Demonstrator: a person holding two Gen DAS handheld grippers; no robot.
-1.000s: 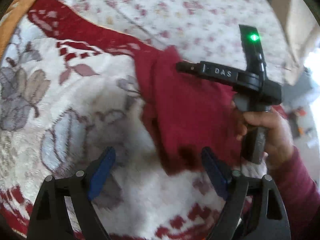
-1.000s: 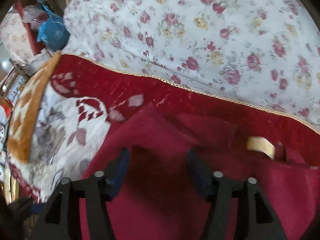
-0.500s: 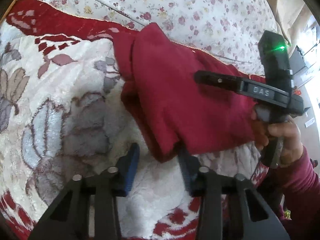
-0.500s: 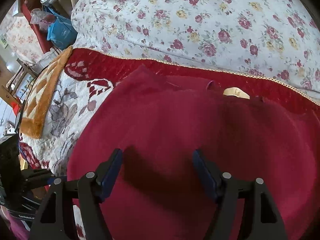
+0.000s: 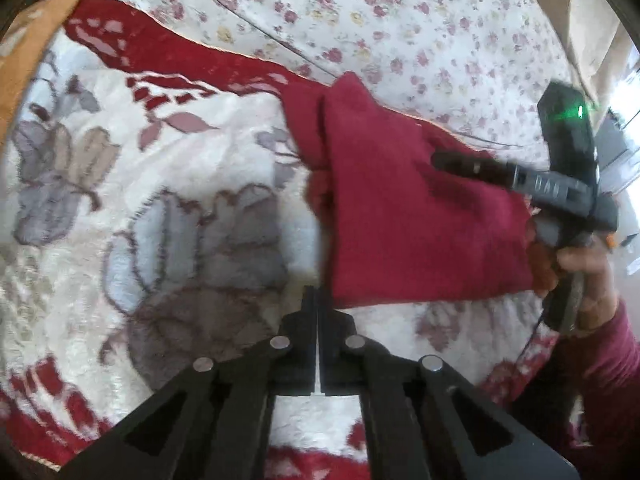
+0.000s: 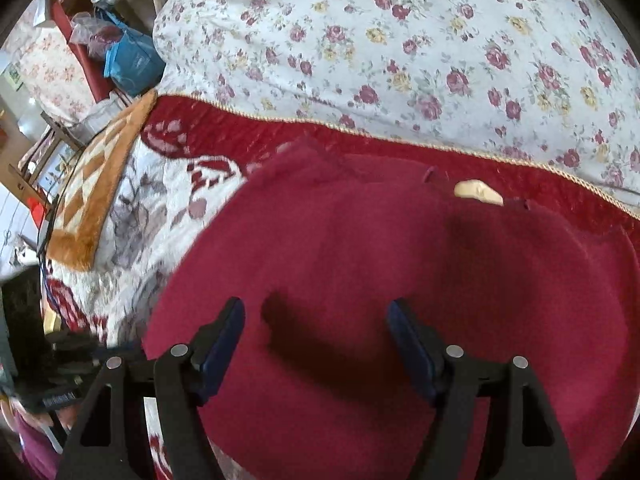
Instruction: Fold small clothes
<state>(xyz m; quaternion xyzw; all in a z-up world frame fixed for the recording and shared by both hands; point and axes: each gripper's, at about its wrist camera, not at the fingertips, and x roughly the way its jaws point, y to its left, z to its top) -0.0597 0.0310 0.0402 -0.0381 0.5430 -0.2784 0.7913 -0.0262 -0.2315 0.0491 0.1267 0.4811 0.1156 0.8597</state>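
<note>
Garment (image 6: 400, 272) lies under wide right hand-held gripper (image 6: 316, 328), just beside closed left hand-held gripper (image 5: 318, 300)

Red garment (image 6: 400, 264): matt, fleecy cloth. Blanket (image 5: 180, 216) beneath: plush, shaggy pile. Floral sheet (image 6: 400, 52) beyond: smooth cotton-like weave. Left gripper (image 5: 317, 300): matt black plastic, metal pins.

- We see a plush blanket (image 5: 208, 184) in white with grey flowers and a deep red border, spread across the bed.
- Beyond its gold-corded edge we see a white sheet (image 6: 420, 40) printed with small red and yellow roses.
- At the left we find an orange and white patterned throw (image 6: 100, 184) lying against the blanket's end.
- Past the bed we make out a blue bag (image 6: 134, 60), with clear plastic wrapping bunched just beside it.
</note>
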